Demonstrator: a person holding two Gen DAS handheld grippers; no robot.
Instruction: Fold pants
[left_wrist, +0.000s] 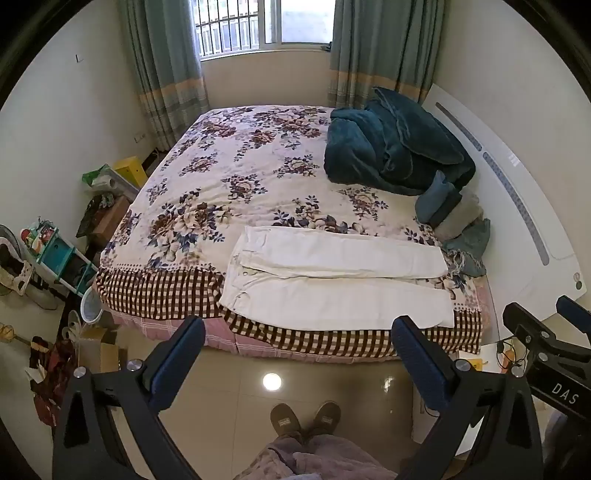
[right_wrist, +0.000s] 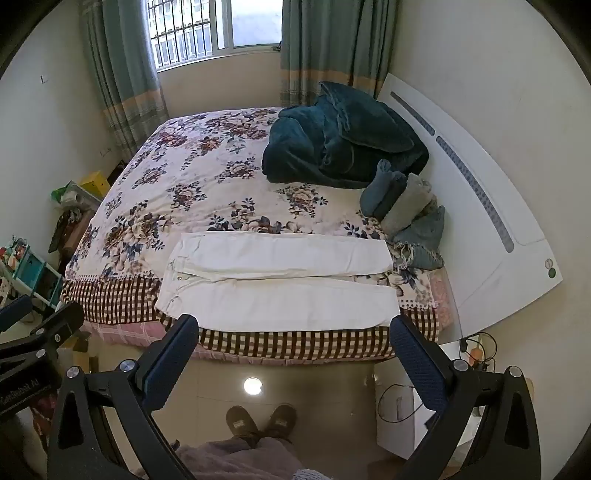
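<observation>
Soft daylight from the window (left_wrist: 258, 26), a lamp's glare on the floor (left_wrist: 229, 398), fisheye-bent dark corners.

pants (left_wrist: 332, 280) on bed (left_wrist: 236, 177) near edge | blanket (left_wrist: 391, 147) behind, right | headboard (left_wrist: 517, 206) far right

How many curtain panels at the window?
2: left curtain on the window's left side, right curtain on its right side, behind the teal blanket. Both run out of view at the top.
</observation>
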